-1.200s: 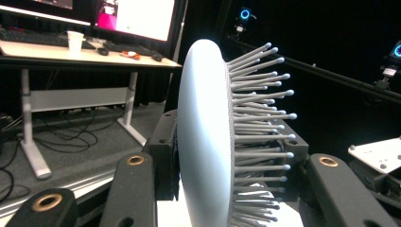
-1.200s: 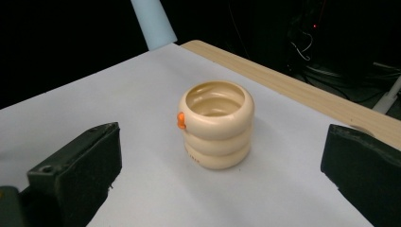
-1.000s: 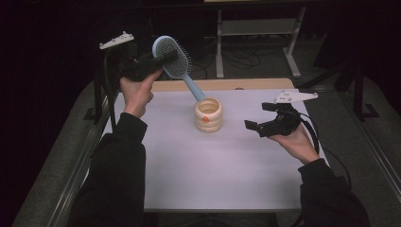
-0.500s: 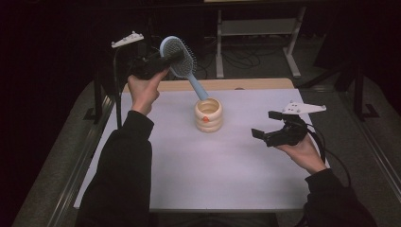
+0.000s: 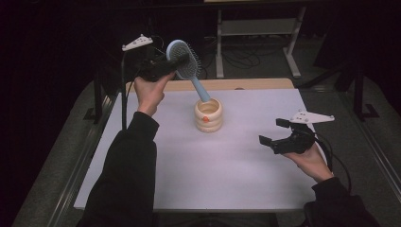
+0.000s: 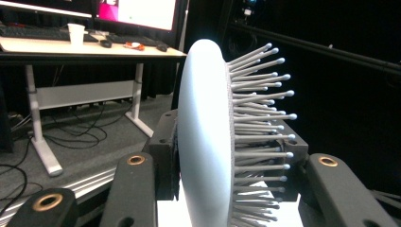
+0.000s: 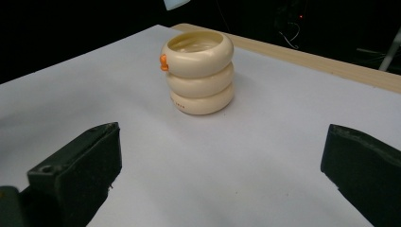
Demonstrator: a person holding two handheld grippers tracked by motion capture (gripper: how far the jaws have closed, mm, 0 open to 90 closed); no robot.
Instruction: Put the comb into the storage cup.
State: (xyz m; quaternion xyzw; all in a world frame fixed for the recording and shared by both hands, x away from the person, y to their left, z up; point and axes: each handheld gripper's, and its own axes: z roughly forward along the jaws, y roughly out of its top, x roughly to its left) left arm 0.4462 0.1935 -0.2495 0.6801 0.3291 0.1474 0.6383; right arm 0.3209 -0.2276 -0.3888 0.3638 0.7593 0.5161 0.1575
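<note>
At the left of the high view, the left gripper (image 5: 165,67) is raised above the far left part of the counter (image 5: 156,179), and its fingers are clamped on the head of a pale blue hairbrush (image 5: 185,61). In the left gripper view the brush head (image 6: 208,142) stands edge-on between the two black fingers (image 6: 137,184), smooth back toward one side and grey ball-tipped bristles toward the other. The brush slants down to the right, and its handle tip reaches into the mouth of a cream holder (image 5: 208,115) shaped like three stacked rings; whether the tip touches the inside I cannot tell. The holder stands upright on the white counter, a little beyond the middle, with a small orange mark on its side. Farther right, well apart from the holder, the right gripper (image 5: 274,133) is held low over the counter's right part with its fingers spread wide and nothing between them. In the right gripper view the holder (image 7: 201,75) sits ahead, between the two open fingers (image 7: 80,165) but far beyond them.
</note>
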